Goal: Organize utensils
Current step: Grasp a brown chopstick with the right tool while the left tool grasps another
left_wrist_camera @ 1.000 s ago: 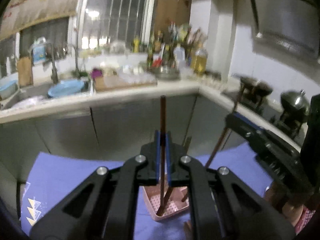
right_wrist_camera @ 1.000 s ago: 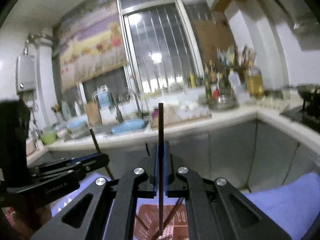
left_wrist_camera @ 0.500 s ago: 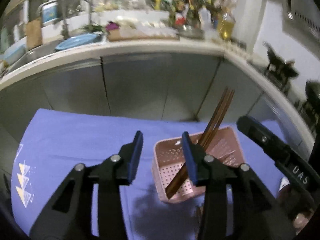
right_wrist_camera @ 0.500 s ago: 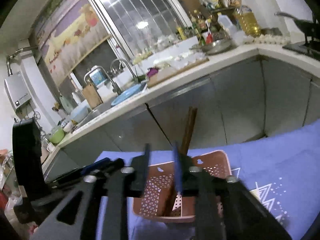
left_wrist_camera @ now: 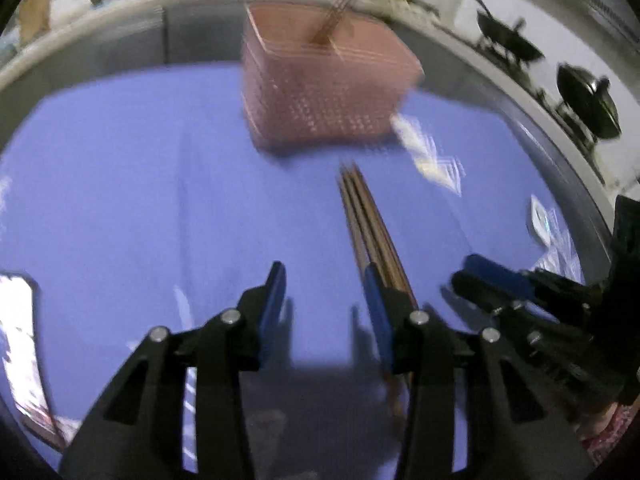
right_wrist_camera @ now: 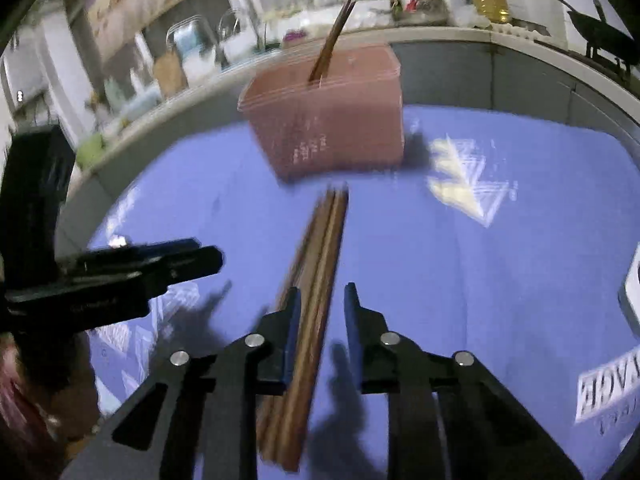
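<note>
Left gripper (left_wrist_camera: 324, 300) hung over purple cloth (left_wrist_camera: 120, 200), jaws apart, empty. Bundle of chopsticks (right_wrist_camera: 316, 280) lay flat on cloth, in front of pink basket (right_wrist_camera: 332, 128). Right gripper (right_wrist_camera: 322, 320) straddled bundle, jaws just closing, pads not seen pressing. More chopsticks (right_wrist_camera: 330, 46) stood tilted in basket.

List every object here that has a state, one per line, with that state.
Pink basket: upright on the purple cloth, chopsticks leaning inside it.
Chopsticks in basket: tilted, tops sticking out over the rim.
Chopstick bundle: lying flat on the cloth, in front of the basket.
Left tongs: open, nothing between the pads; bundle just beyond the right finger.
Right tongs: open, have just been closing, bundle between the pads, not yet pinched.
</note>
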Motion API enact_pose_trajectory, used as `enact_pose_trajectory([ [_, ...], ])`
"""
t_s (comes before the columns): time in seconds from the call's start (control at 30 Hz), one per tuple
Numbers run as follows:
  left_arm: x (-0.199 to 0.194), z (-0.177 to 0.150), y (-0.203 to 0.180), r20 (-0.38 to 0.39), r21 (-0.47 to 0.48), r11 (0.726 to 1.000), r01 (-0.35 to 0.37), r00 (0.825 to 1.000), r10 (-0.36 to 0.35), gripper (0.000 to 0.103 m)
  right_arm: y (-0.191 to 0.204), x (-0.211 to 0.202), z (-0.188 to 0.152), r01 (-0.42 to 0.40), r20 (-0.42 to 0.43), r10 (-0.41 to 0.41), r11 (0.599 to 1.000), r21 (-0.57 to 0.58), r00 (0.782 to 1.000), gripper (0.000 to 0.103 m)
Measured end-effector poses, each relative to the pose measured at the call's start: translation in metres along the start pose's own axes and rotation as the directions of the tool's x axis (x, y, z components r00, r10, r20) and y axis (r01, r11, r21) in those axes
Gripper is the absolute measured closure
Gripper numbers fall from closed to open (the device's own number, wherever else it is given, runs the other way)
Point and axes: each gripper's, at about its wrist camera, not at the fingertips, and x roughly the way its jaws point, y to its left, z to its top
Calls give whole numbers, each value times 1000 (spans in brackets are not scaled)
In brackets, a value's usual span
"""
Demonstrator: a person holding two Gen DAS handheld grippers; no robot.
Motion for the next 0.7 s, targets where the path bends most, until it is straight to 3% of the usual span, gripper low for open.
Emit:
enact_pose_trajectory([
  [0.07, 10, -13, -6, -39, -6, 1000, 30, 999, -30, 64, 5, 4, -16, -6, -39, 5, 1000, -20, 999, 82],
  [0.17, 25, -25, -13, -85, 7, 1000, 17, 996, -16, 64, 17, 10, -30, 37, -74, -42, 997, -73, 996, 83],
  [0.4, 30, -27, -31, -51, 79, 994, -80, 995, 84, 64, 3, 8, -38, 39, -60, -39, 999, 5, 997, 83],
  [0.47, 32, -27, -36, -39, 104, 988, -117, 992, 122, 64, 6, 5, -39, 73, -47, -74, 997, -18, 996, 83],
  [0.7, 33, -33, -43, 7, 137, 968, -208, 978, 209, 64, 8, 12, -42, 72, -54, -74, 997, -31, 996, 83],
])
